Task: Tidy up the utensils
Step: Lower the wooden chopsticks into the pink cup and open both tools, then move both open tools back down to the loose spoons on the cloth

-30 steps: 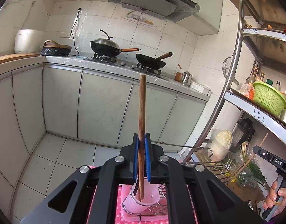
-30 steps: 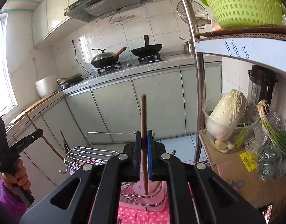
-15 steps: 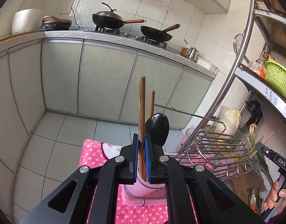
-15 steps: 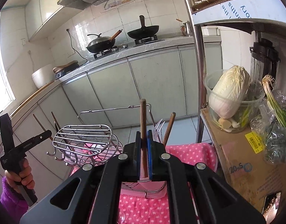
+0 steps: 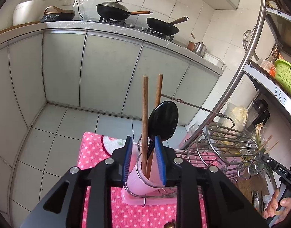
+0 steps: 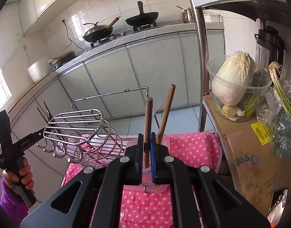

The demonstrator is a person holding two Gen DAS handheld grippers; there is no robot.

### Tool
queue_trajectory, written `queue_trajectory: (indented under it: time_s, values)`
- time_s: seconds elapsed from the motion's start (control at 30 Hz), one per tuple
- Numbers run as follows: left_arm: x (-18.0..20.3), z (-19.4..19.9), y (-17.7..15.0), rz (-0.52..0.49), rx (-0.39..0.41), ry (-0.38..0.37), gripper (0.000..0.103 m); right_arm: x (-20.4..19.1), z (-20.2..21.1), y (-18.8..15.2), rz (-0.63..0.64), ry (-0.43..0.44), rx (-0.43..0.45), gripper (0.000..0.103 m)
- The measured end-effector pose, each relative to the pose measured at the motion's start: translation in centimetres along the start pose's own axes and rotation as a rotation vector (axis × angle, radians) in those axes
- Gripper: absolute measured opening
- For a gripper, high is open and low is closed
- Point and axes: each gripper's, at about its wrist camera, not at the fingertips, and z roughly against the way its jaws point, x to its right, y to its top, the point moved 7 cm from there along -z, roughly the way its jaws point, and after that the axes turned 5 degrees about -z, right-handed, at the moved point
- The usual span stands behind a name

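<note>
A: Two chopsticks: is each in the pink holder (image 5: 137,178) at six o'clock?
B: Yes. The left gripper (image 5: 144,161) has just opened, freeing its chopstick (image 5: 144,114); the right gripper (image 6: 146,152) clamps its chopstick (image 6: 148,117), steadying it.

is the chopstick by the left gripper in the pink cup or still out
In: the chopstick stands upright in the pink cup; left gripper jaws have just opened off it.

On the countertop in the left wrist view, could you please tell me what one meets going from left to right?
White rice cooker → black hotplate → lidded wok → open wok → small metal kettle.
</note>
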Motion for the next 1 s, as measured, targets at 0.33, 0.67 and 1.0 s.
queue_trajectory:
  time_s: [0.33, 0.67, 1.0]
  values:
    - [0.0, 1.9, 0.7, 0.009, 0.038, 0.017, 0.036, 0.2, 1.4, -0.3, 0.012, -0.003, 0.007, 0.035]
    - [0.3, 5.8, -1.5, -0.008, 0.091, 0.053, 0.036, -1.1, 5.0, -4.1, 0.070, 0.002, 0.071, 0.035]
    - [2.8, 5.5, -8.7, -0.053, -0.069, -0.022, 0.036, -3.7, 4.6, -10.5, 0.102, 0.065, 0.062, 0.054]
